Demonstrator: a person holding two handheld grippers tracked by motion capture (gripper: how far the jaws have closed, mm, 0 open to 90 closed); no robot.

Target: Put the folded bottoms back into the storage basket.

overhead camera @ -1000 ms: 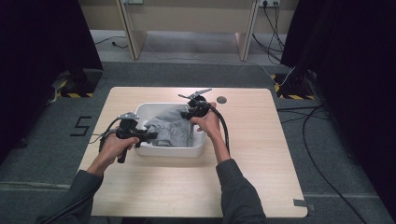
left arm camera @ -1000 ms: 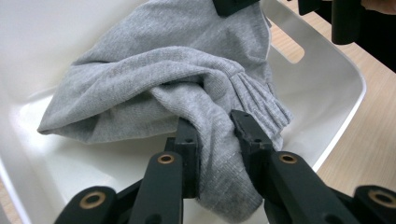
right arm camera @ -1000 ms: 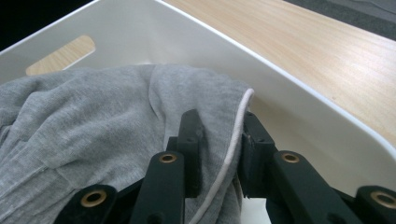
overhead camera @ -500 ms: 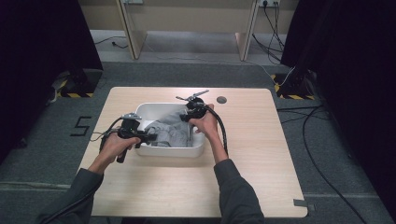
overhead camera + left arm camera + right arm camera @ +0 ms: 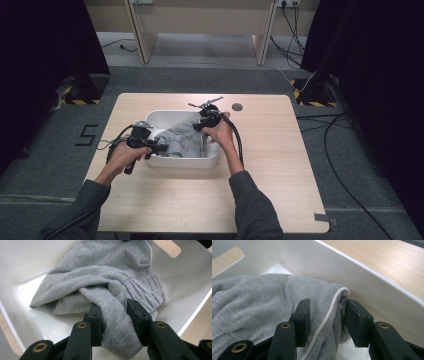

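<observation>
In the left gripper view, the two black jaws of the left gripper stand a little apart with a fold of the grey sweatshirt between them. These jaws have just been opening; the fold fills the gap and brushes both pads, but whether they still press on it is hard to tell. The end of the fold hangs below the jaws and is cut off by the bottom edge.

In the right gripper view, the right gripper has also just been opening. Its jaws sit astride a bunched edge of the same garment, where a white drawstring runs down out of frame. The left pad stands clear of the cloth; the right pad lies against the bunch.

The sweatshirt lies crumpled inside a white plastic tub on a light wooden table. From the high view, each hand holds its gripper over the tub, left gripper at the near left wall, right gripper at the far right. The cloth's underside and most of the tub's floor are hidden.
</observation>
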